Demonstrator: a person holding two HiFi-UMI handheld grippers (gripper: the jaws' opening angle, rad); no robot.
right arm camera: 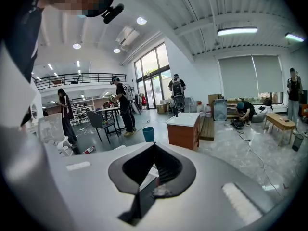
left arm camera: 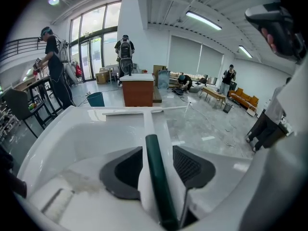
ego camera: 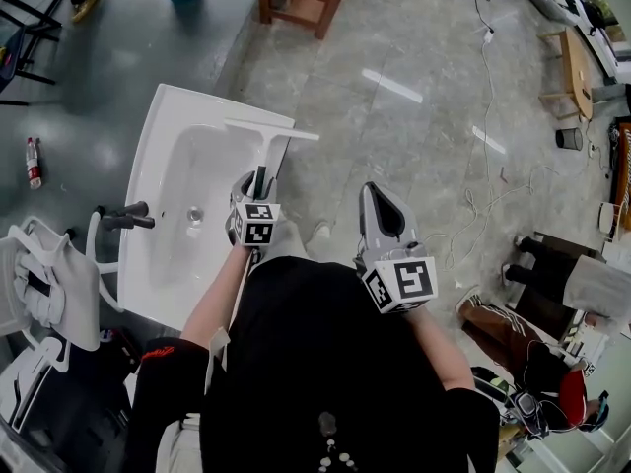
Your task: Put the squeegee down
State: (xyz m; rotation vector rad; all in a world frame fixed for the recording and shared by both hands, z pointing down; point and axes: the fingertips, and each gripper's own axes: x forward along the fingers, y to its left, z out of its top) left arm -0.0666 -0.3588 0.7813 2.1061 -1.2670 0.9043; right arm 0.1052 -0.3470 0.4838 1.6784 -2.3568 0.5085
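The squeegee (ego camera: 268, 144) lies along the washbasin (ego camera: 163, 116) rim, its handle loose between the wide-parted left tongs (left arm camera: 158, 148); the right tongs (right arm camera: 154, 150) are closed, empty.

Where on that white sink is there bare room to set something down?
The basin is bare around the drain, between the faucet and the squeegee. It is crowded along the right rim, where the squeegee lies and the open left gripper straddles its handle.
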